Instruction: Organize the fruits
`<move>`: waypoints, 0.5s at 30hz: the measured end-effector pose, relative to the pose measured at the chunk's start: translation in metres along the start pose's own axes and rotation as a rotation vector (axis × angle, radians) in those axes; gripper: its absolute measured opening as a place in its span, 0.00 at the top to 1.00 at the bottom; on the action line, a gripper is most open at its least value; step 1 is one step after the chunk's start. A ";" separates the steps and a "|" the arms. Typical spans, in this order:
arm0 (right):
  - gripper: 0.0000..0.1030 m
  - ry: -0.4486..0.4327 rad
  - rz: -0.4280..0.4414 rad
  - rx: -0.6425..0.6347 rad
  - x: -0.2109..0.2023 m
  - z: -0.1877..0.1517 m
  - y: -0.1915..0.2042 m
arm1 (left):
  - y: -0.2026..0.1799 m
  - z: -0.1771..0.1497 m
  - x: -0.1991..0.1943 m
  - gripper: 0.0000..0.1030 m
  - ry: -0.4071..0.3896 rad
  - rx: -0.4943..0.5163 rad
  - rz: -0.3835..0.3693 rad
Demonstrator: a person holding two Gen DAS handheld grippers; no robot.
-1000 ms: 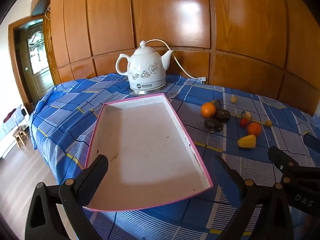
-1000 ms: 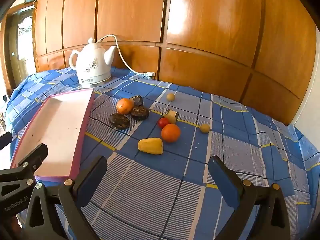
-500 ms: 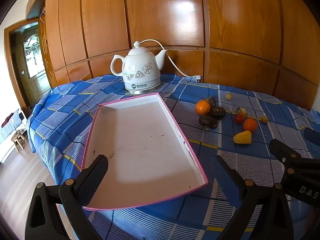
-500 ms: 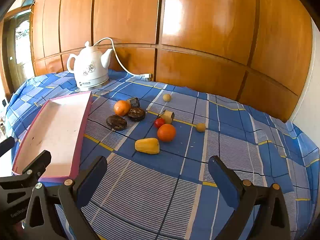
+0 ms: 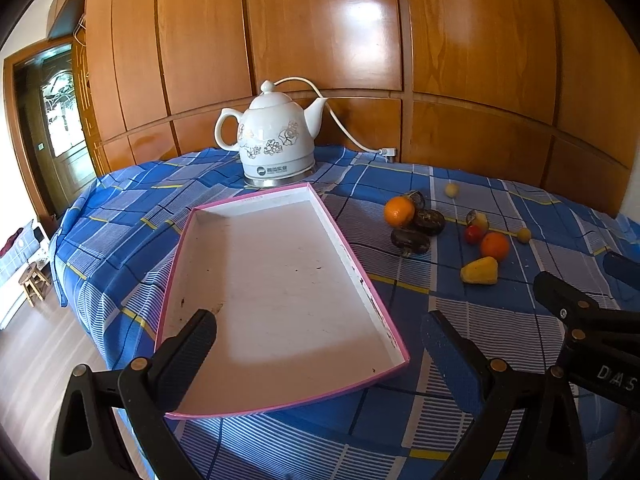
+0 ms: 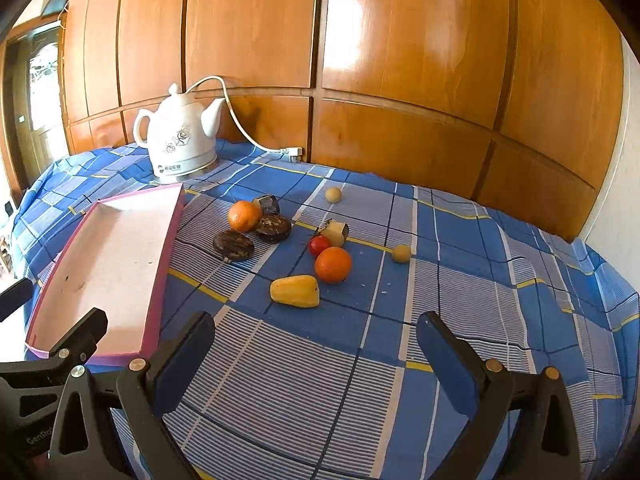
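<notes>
Both grippers have pulled back and up a bit over the last second: the table reads smaller and further off in both wrist views, the kettle [image 5: 276,142] sits higher in frame, more of the blue checked cloth [image 6: 460,280] shows near the fingers. Nothing on the table has shifted.

Left gripper [image 5: 318,354] hangs over the near end of the pink-rimmed tray [image 5: 352,256], jaws wide, nothing in them. Right gripper [image 6: 316,354] hangs over bare cloth near the table edge, jaws wide too, empty.

Tray holds nothing yet. All fruit lies loose on the cloth to its right:
- yellow fruit [image 6: 295,291] nearest the right gripper
- orange [image 6: 333,265] just behind it, small red fruit [image 6: 319,244] touching or almost
- second orange [image 6: 244,216] further back-left, against two dark round pieces [image 6: 233,245]
- two small pale balls [image 6: 401,253] off to the right and far side
- a cut pale piece [image 6: 335,231] by the red one

Reads as a setup move, not a grasp. No fruit sorted so far. Likely first pick: yellow fruit, by the right gripper, then across left into the tray.
</notes>
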State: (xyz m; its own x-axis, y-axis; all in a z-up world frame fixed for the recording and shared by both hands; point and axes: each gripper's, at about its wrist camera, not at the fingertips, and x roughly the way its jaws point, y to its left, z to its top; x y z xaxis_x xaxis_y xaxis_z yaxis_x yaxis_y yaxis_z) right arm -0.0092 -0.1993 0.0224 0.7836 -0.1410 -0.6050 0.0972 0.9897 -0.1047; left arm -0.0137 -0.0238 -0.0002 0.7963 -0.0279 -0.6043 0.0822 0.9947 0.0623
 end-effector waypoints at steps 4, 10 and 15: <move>0.01 0.000 0.000 -0.001 0.000 0.000 0.000 | 0.001 0.000 0.000 0.00 0.003 -0.001 -0.001; 0.01 0.003 0.000 0.000 0.001 -0.001 0.001 | 0.000 -0.001 0.000 0.00 0.004 0.001 -0.001; 0.01 0.004 -0.001 -0.001 0.001 -0.001 0.001 | 0.001 -0.001 0.000 0.00 0.004 0.000 -0.001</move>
State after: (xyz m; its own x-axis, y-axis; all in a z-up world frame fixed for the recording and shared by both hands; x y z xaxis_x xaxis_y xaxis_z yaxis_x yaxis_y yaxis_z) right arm -0.0086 -0.1987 0.0208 0.7809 -0.1416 -0.6084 0.0970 0.9896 -0.1058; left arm -0.0140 -0.0231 -0.0010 0.7937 -0.0287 -0.6077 0.0833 0.9946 0.0619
